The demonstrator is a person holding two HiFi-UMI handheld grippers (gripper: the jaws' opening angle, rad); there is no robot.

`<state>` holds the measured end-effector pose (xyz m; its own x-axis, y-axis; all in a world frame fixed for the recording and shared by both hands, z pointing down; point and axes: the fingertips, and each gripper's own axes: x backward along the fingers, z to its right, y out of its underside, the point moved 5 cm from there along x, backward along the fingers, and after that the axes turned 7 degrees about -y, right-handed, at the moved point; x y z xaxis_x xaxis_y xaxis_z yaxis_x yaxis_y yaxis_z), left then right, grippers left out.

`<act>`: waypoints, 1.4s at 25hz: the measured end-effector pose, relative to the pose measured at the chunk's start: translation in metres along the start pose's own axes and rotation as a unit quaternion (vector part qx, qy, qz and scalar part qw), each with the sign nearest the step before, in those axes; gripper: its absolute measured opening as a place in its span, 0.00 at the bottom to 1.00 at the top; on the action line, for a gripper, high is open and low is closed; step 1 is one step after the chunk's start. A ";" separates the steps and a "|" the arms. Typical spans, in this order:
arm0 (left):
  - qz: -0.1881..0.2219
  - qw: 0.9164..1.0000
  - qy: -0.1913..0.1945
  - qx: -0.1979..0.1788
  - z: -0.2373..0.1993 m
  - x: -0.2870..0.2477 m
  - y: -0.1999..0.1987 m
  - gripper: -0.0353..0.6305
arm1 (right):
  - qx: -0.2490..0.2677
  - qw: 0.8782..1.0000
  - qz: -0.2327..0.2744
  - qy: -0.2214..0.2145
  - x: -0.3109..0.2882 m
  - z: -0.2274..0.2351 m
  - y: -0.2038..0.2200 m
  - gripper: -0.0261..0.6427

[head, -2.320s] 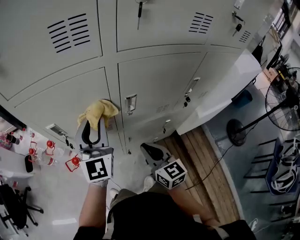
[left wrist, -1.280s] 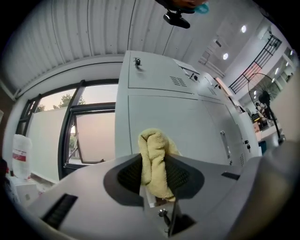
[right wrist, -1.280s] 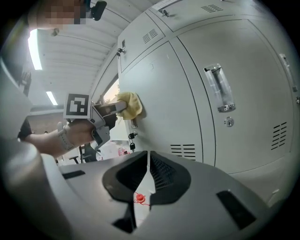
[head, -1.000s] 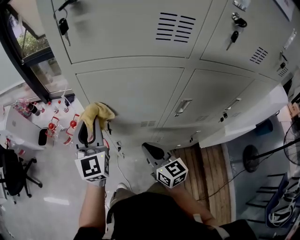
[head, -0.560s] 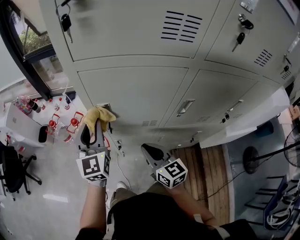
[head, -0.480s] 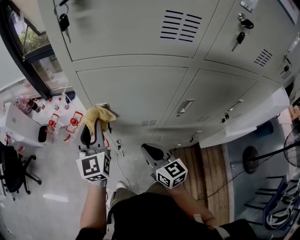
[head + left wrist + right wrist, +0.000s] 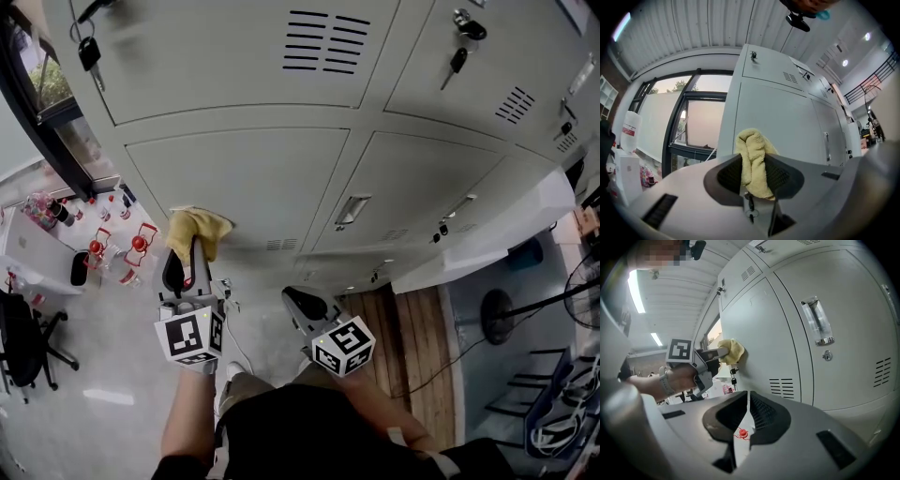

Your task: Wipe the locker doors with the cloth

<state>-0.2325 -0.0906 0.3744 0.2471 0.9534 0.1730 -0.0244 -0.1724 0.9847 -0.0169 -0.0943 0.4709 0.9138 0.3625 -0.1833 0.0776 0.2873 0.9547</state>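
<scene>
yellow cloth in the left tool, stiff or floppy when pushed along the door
Likely floppy: the yellow cloth folds and bunches between the jaws of the left tool. Its terry-looking pile should probably drag, not slip, on the locker door.

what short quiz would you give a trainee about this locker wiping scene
1. True or false: the right gripper holds the cloth.
2. Which colour is the cloth? A yellow, B blue, C white.
3. Fill in: the left gripper holds the cloth against a locker ___.
Key: 1 false, the left gripper holds it; 2 A; 3 door.
</scene>
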 end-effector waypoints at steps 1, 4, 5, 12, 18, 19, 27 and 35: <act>0.001 1.000 0.004 -0.002 0.006 -0.001 0.000 0.22 | 0.000 1.000 0.001 0.001 0.003 0.002 0.000 0.08; 0.002 1.000 0.008 -0.001 0.022 -0.004 0.000 0.22 | 0.002 1.000 0.002 0.006 0.014 0.009 -0.001 0.08; 0.002 1.000 0.008 0.002 0.026 -0.005 0.000 0.22 | 0.002 1.000 0.002 0.008 0.018 0.012 0.000 0.08; 0.017 0.999 0.041 -0.009 0.075 -0.012 -0.001 0.22 | 0.000 0.999 0.008 0.039 0.052 0.037 -0.001 0.08; 0.037 0.997 0.064 -0.020 0.113 -0.016 -0.002 0.22 | -0.003 0.997 0.015 0.072 0.082 0.057 -0.001 0.08; 0.036 0.997 0.069 -0.028 0.119 -0.017 -0.002 0.22 | -0.004 0.997 0.016 0.078 0.086 0.059 -0.001 0.08; 0.040 0.986 0.126 -0.099 0.168 -0.021 -0.002 0.22 | -0.012 0.993 0.024 0.116 0.110 0.067 0.001 0.08; 0.033 0.965 0.171 -0.195 0.190 -0.020 0.007 0.22 | -0.027 0.988 0.035 0.151 0.118 0.064 0.006 0.08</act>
<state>-0.0533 -0.1584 0.3740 -0.1007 0.9810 0.1660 -0.4089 -0.1929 0.8920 0.1167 -0.1070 0.4698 0.7554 0.6283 -0.1861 -0.0106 0.2956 0.9553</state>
